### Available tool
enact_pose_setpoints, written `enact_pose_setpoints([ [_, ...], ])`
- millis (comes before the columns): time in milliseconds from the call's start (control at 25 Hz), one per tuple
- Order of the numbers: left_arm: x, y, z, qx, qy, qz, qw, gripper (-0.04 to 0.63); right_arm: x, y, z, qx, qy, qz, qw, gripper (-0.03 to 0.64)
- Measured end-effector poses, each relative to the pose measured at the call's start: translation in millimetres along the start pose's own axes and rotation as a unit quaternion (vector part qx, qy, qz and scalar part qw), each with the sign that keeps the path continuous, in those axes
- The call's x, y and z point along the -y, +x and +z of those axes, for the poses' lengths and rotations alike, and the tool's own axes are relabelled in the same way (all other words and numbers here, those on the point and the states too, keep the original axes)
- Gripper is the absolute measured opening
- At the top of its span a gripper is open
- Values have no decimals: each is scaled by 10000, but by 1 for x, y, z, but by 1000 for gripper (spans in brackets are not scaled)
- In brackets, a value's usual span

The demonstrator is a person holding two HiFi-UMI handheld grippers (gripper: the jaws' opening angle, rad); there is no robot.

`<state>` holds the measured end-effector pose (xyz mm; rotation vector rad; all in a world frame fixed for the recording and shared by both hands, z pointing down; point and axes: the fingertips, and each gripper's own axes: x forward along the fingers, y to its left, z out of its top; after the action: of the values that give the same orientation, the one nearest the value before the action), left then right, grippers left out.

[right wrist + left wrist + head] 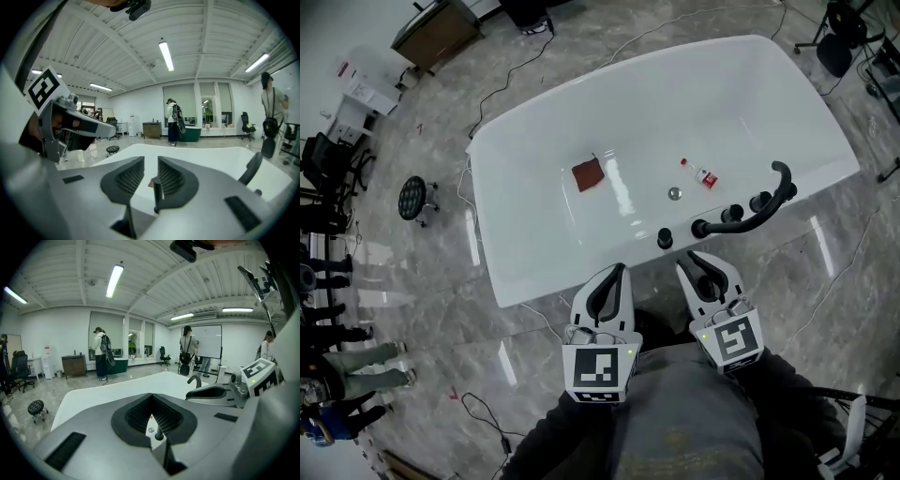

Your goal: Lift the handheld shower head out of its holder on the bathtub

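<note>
Head view: white glossy bathtub (pixel 534 272) ahead of you. The black shower head (pixel 759 208) lies along the near-right rim. Its long axis runs from the handle end by the black knob (pixel 664 238) out to the curved head at far right. R gripper (pixel 705 265) is nearer: handle end is just ahead and a bit right of its tips, not touching. L gripper (pixel 614 274) is further off to the left. In the tub: a red-brown cloth (pixel 588 174) and a small red-label bottle (pixel 703 174).

L gripper view: L gripper (pixel 151 399) has ribbed dark pads meeting at the tip, nothing between them. Shower head's hooked end (pixel 194 379) shows to the right.

R gripper view: R gripper (pixel 150 161) has jaws slightly apart, gap empty. Shower head (pixel 253 168) is a smooth dark bar to the right of the jaws, so I judge you need to swing right.
</note>
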<state>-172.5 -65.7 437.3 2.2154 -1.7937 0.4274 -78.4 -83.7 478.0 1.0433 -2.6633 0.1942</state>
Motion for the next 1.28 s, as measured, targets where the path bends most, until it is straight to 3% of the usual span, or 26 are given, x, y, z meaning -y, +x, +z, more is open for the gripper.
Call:
enact_pose_setpoints([
  [320, -4, 34, -49, 174, 58, 226, 9996, 4, 1, 41, -85, -213, -268, 297, 9990, 154],
  [520, -13, 51, -71, 162, 108, 389, 9991, 4, 14, 63, -110, -168, -267, 230, 9992, 201],
  [1200, -39, 73, -77, 26, 33, 617, 9981, 3, 22, 105, -123, -398, -375, 307, 9980, 201],
  [1280, -44, 73, -78, -4, -3, 645, 9979, 3, 20, 108, -122, -388, -397, 320, 9979, 141],
])
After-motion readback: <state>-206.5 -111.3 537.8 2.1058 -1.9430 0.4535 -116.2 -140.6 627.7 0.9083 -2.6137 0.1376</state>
